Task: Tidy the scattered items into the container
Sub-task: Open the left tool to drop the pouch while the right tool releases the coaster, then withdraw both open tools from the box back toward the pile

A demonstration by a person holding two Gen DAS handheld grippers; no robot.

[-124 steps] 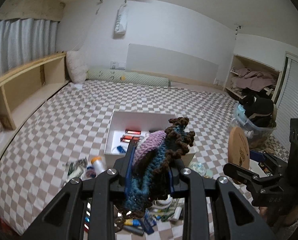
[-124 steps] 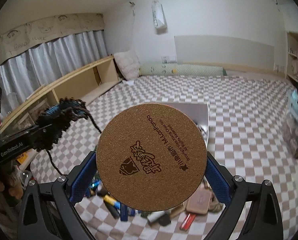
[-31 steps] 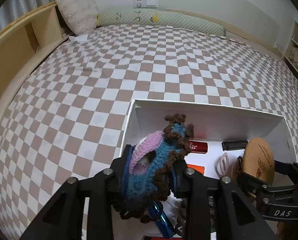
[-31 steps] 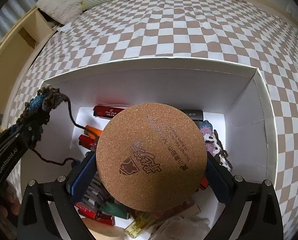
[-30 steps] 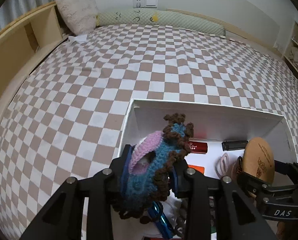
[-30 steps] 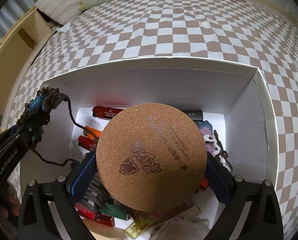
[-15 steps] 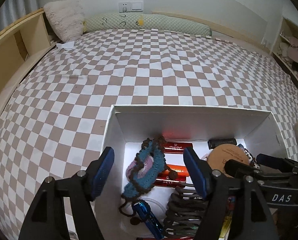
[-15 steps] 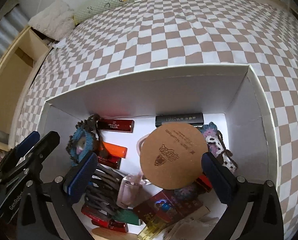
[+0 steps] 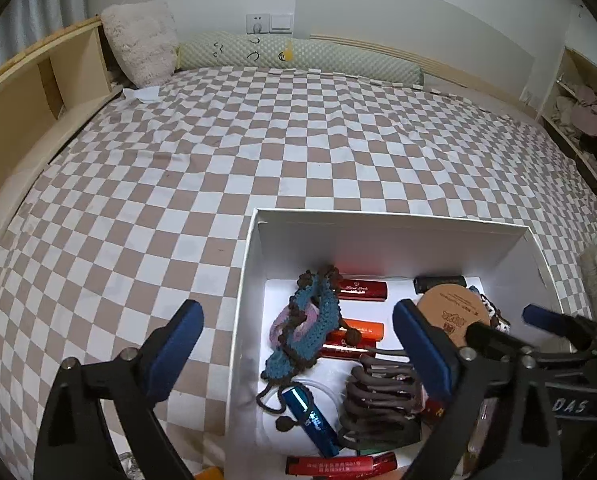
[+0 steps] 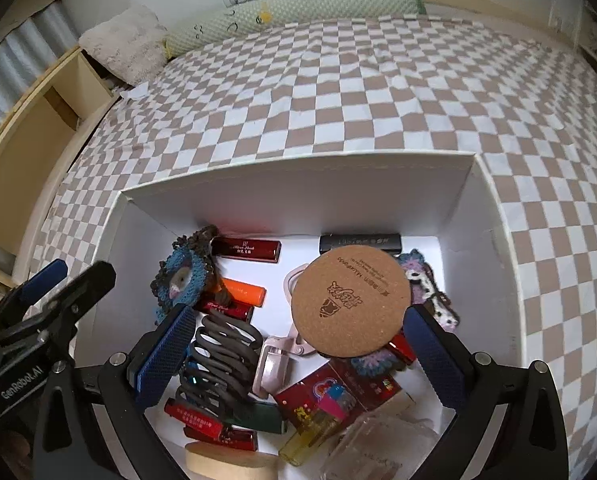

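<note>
Container: white box (image 10: 494,216) on the checkered bed (image 9: 258,152), filled with small items.
Crochet piece (image 9: 306,328): inside, left.
Cork coaster (image 10: 350,300): inside, flat.
Left gripper (image 9: 294,356): fingers opening, empty.
Right gripper (image 10: 298,356): fingers wide apart, empty.

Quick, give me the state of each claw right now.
Left claw: jaws opening, nothing held; crocheted piece lies in the white box.
Right claw: open, empty; cork coaster lies in the box.

"GenRobot.AI" — left gripper (image 10: 70,284), "DAS" — right gripper (image 9: 502,326)
</note>
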